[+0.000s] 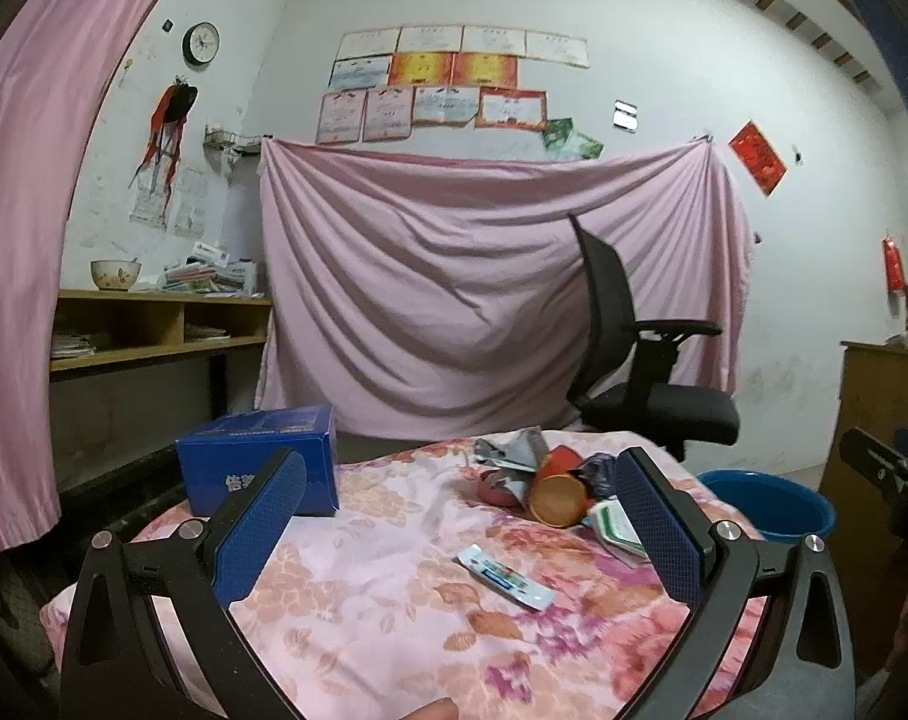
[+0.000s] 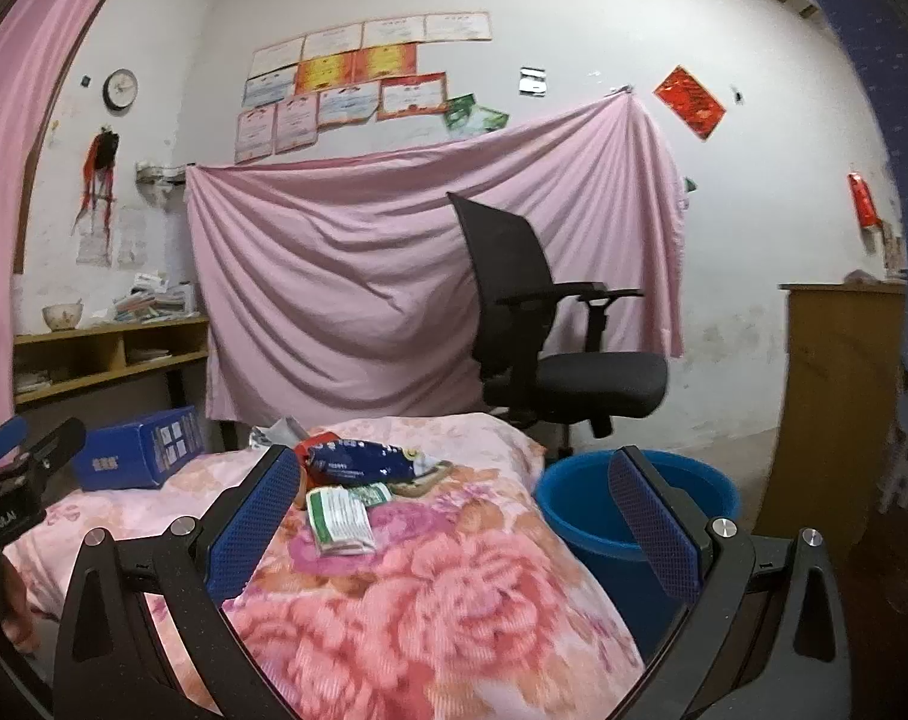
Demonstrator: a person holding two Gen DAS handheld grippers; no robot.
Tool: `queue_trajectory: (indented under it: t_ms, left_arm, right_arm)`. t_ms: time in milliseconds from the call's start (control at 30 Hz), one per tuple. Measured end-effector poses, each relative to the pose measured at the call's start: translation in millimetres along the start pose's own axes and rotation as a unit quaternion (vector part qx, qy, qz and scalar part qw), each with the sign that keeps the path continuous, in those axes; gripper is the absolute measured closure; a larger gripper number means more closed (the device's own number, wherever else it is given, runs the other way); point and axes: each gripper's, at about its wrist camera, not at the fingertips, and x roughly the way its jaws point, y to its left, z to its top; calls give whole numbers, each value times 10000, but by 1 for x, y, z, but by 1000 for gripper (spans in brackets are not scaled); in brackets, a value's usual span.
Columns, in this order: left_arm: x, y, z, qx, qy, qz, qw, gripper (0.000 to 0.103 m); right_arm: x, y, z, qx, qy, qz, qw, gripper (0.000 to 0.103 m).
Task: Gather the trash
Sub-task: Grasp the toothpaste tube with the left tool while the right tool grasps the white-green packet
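The left gripper [image 1: 460, 516] is gaping wide and empty, a flat sachet [image 1: 505, 576] lying between its fingers; the right gripper [image 2: 454, 516] is likewise hanging wide over a green packet [image 2: 339, 519], the blue bucket [image 2: 580, 516] showing behind its right finger. Thin wrappers on soft floral bedding [image 2: 442, 612] are probably risking a fabric pinch.

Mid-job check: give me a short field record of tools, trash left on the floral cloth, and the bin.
left tool: open, empty, above the cloth
right tool: open, empty
nearest trash: flat white sachet, lying alone
trash pile: paper cup, green-white packet, blue wrapper
bin: blue bucket, beside the cloth's right edge
other: blue box
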Motion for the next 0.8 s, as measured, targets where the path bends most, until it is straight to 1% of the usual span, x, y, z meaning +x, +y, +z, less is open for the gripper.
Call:
queue_trajectory:
  t_ms: [100, 200, 300, 367, 433, 467, 500, 533, 567, 633, 667, 700, 733, 800]
  left_arm:
    - [23, 1, 0, -103, 227, 16, 9997, 2]
    - [48, 2, -4, -79, 656, 73, 9978, 2]
    - [74, 4, -13, -44, 1208, 129, 9926, 2]
    - [88, 8, -20, -142, 1549, 125, 9878, 2]
    - [97, 12, -28, -274, 1827, 62, 9828, 3]
    - [102, 14, -31, -345, 1972, -11, 9798, 3]
    - [106, 15, -33, -397, 2099, -69, 9769, 6]
    - [110, 16, -36, -446, 2228, -146, 9737, 11]
    - [115, 16, -38, -492, 2361, -247, 9702, 15]
    - [122, 16, -42, -552, 2621, -405, 9626, 29]
    - [127, 15, -45, -594, 2779, -496, 9575, 33]
    - [131, 14, -48, -645, 2916, -580, 9526, 40]
    - [137, 14, -52, -726, 3083, -695, 9460, 47]
    - [143, 13, -56, -859, 3329, -837, 9353, 54]
  right_arm:
    - [26, -5, 1, 33, 215, 195, 9996, 0]
    - [50, -7, 2, 35, 586, 380, 9976, 0]
    - [77, -4, 1, 18, 1040, 545, 9931, 0]
    - [90, 1, -3, -62, 1309, 620, 9894, 0]
    - [102, 5, -6, -170, 1545, 727, 9852, 2]
    - [109, 9, -7, -231, 1681, 787, 9824, 6]
    - [116, 13, -9, -281, 1853, 873, 9784, 10]
    - [122, 15, -11, -296, 1964, 928, 9757, 13]
    - [129, 18, -13, -309, 2129, 1018, 9713, 18]
    - [140, 22, -18, -335, 2378, 1161, 9638, 21]
    - [146, 26, -20, -372, 2519, 1232, 9592, 23]
    - [152, 29, -21, -404, 2580, 1271, 9569, 27]
    - [156, 32, -22, -434, 2676, 1339, 9532, 28]
    - [165, 38, -24, -457, 2883, 1465, 9452, 29]
